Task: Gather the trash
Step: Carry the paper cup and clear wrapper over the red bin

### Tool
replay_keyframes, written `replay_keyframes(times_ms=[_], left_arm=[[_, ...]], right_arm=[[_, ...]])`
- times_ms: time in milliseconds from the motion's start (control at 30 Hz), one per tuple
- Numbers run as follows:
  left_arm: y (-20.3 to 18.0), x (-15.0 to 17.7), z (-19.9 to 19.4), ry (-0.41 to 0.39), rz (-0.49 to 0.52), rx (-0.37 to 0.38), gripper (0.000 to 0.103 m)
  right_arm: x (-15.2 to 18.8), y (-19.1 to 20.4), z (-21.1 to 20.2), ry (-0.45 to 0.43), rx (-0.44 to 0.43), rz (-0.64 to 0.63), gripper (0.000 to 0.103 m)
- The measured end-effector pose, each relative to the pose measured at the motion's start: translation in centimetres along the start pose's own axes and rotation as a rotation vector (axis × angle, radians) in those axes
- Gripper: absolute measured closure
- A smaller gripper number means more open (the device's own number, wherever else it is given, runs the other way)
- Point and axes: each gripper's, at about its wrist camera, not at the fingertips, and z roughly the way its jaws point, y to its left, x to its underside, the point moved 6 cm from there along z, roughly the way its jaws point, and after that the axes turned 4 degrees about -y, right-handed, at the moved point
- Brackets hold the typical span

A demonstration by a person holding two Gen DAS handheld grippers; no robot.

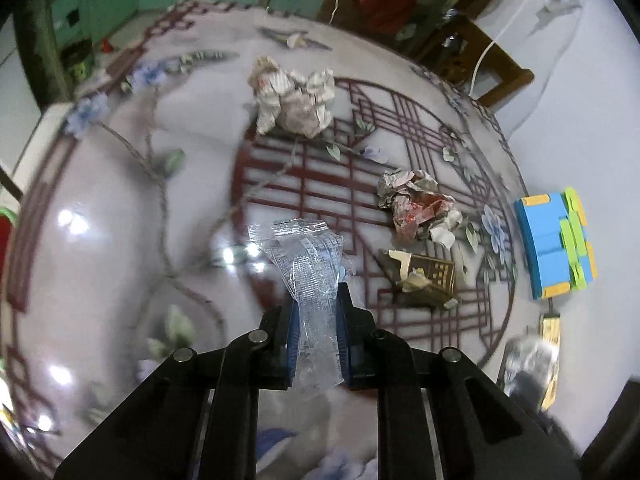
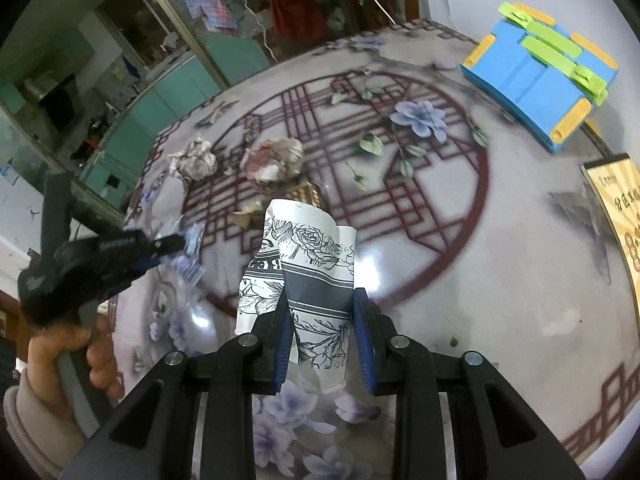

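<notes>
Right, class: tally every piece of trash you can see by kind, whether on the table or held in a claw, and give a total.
Crumpled paper wads: 2
Clear plastic wrappers: 1, held in the left claw
Crushed paper cups: 1, held in the right claw
Flattened brown cartons: 1
Total: 5

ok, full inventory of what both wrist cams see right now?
clear plastic wrapper: 1, transparent, clamped in left tongs
crushed floral paper cup: 1, white and black, clamped in right tongs
crumpled paper wads: 2, whitish and reddish, mid-table
flattened brown carton: 1, near reddish wad
blue foam block: 1, green and orange strips, table edge
yellow printed card: 1, right edge
round floral table: 1, pale with red lattice
person's left hand: 1, gripping tool handle
</notes>
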Motion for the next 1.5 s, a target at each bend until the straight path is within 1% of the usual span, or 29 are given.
replay_keyframes(times_ms=[133,333,500,767,1000,1267,1500], left_arm=[[0.8,0.1,-2.8,-0.04,0.062,-0.007,0.088],[2.6,0.6,-5.5,-0.08,0.095,-0.028,0.088],[4.6,0.7,-7.5,-0.117,0.108,-0.056,0.088],[7.6,0.3,-10.1,-0.161,0.104,-0.086,0.088],[10.3,0.0,-11.8,-0.188,0.088,-0.112,0.088],[13.4,-0.4,-13.2,-0.209,0.063,-0.137,0.088],[15.9,-0.8,-13.9,-0.214,0.049,-0.14,0.088]], right_arm=[[-0.5,1.9,-0.4,-0.018,-0.017,-0.024,0.078],[-0.8,5.2,-0.6,-0.034,-0.04,-0.068,0.078],[-0.4,8.0,-0.5,-0.032,-0.053,-0.108,0.078],[0.3,12.7,-0.2,-0.028,-0.096,-0.17,0.078],[0.6,16.0,0.2,-0.024,-0.127,-0.205,0.078],[1.3,19.8,1.0,-0.015,-0.153,-0.242,0.078],[2.1,22.7,1.5,-0.008,-0.165,-0.267,0.078]])
